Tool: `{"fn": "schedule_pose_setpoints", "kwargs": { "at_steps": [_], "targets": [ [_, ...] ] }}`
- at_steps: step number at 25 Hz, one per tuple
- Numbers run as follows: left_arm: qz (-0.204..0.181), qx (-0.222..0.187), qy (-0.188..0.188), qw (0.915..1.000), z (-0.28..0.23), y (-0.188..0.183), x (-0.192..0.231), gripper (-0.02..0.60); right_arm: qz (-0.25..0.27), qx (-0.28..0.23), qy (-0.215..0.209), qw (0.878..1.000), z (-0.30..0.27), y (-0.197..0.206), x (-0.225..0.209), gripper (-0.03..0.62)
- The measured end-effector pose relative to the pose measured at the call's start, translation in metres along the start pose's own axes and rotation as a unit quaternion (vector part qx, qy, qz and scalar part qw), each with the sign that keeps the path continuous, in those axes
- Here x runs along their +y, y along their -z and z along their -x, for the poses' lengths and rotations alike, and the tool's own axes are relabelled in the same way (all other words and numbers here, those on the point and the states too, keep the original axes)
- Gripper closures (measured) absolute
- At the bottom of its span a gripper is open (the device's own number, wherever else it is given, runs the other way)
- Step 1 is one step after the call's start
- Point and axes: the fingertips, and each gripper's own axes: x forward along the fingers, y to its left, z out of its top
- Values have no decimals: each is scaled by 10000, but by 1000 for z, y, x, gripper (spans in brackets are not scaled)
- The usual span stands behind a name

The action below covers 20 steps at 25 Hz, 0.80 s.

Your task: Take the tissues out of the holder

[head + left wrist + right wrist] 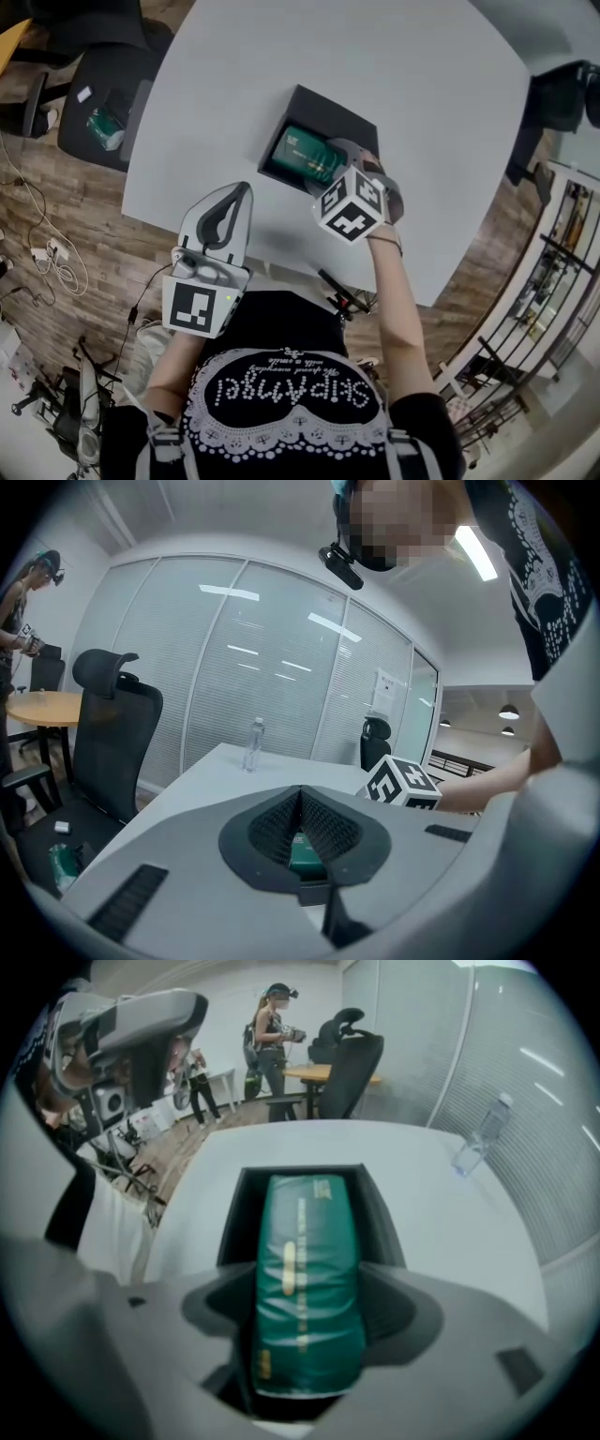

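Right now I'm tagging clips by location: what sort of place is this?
Probably an office meeting room: a large pale table, a black swivel office chair beside it, and glass partition walls with blinds behind.

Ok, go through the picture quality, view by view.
Head view: even light, with fisheye bowing the table edges. Left gripper view: dark vignetted corners, and ceiling-light reflections streaking the glass wall. Right gripper view: the tissue pack is glossy with highlights and soft at its near end; the rim is darkened.

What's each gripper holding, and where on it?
Right gripper jaws clamp the green tissue pack at its near end. Left gripper: jaws together, empty.
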Motion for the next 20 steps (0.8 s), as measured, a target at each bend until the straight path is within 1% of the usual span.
{"fn": "schedule_pose_setpoints", "kwargs": {
  "at_steps": [3,7,10,20],
  "targets": [
    [1,1,19,10000,-2,0,0,560,28,-118,1,9999,1,-1,-2,272],
    [0,-20,7,10000,0,-2,-1,560,175,-108,-66,9998,4,0,-2,273],
    [-18,-54,-2,10000,2,-4,-1,560,201,-164,-6,9997,10,-2,0,273],
    [-93,-188,18,9998,7,-10,-4,561,-264,-844,410,9952,47,-16,-9,273]
  ]
}}
